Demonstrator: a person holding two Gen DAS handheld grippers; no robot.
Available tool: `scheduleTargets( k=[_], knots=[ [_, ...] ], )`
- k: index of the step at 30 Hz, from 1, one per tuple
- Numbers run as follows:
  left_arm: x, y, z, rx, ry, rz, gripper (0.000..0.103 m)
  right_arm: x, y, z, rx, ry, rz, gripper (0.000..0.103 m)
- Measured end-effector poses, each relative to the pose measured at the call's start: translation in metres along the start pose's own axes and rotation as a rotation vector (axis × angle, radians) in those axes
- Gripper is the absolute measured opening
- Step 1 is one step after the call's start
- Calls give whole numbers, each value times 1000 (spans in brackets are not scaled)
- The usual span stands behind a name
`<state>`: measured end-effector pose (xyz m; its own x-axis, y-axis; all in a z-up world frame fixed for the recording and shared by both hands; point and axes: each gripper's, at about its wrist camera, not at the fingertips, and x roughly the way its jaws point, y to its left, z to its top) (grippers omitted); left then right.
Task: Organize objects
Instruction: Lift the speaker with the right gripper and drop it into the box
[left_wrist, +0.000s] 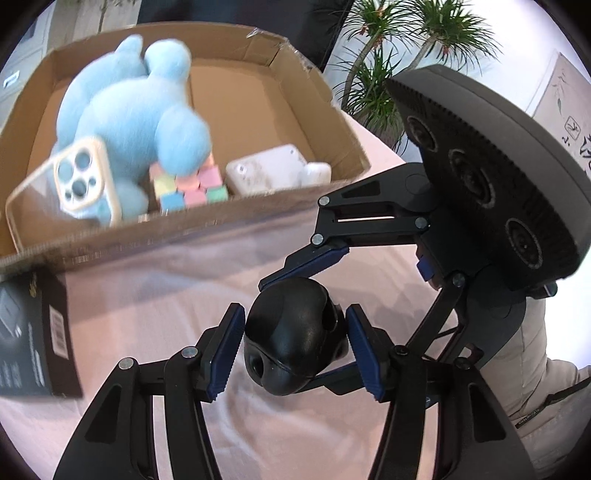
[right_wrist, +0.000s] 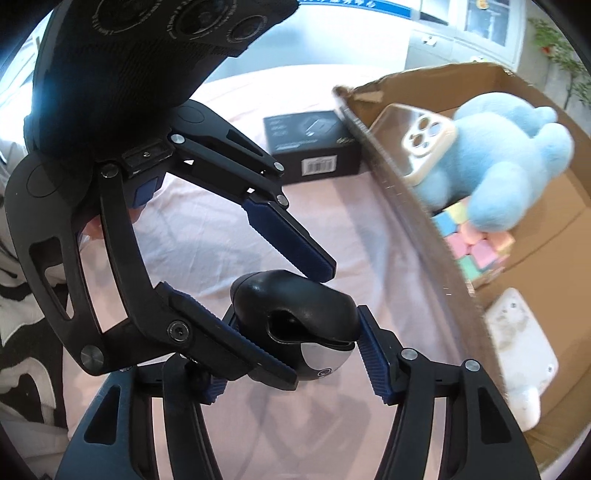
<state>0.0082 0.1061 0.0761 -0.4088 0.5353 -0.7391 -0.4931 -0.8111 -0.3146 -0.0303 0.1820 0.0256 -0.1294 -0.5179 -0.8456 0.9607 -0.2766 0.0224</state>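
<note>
A black rounded gadget (left_wrist: 291, 339) with a silver underside (right_wrist: 295, 317) hangs over the pink cloth. My left gripper (left_wrist: 295, 349) has both blue pads against its sides. My right gripper (right_wrist: 291, 350) also has its pads at the gadget from the other side; in the left wrist view its fingers (left_wrist: 306, 266) straddle the gadget top and bottom. The cardboard box (left_wrist: 258, 210) stands just beyond, holding a blue plush toy (left_wrist: 136, 114), a phone in a clear case (left_wrist: 74, 181), a pastel cube puzzle (left_wrist: 192, 184) and a white power bank (left_wrist: 266, 170).
A black product box (left_wrist: 33, 332) with a barcode lies on the pink cloth (left_wrist: 166, 288) left of the gripper, touching the cardboard box (right_wrist: 417, 229) corner; it also shows in the right wrist view (right_wrist: 314, 147). A potted plant (left_wrist: 391, 55) stands behind. A person's trousers (left_wrist: 535, 369) are at right.
</note>
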Motion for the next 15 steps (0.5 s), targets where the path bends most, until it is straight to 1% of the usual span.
scheduleTargets(
  k=[4, 7, 9, 15],
  knots=[
    [1, -2, 14, 34, -11, 1, 54, -21, -4, -4, 20, -35, -36, 59],
    [-4, -4, 22, 73, -11, -4, 52, -16, -16, 3, 50, -46, -47, 59],
    [-5, -10, 25, 97, -14, 6, 52, -12, -22, 4, 65, -42, -75, 59],
    [31, -9, 44, 121, -20, -9, 52, -12, -33, 11, 104, -71, -117, 59]
  ],
)
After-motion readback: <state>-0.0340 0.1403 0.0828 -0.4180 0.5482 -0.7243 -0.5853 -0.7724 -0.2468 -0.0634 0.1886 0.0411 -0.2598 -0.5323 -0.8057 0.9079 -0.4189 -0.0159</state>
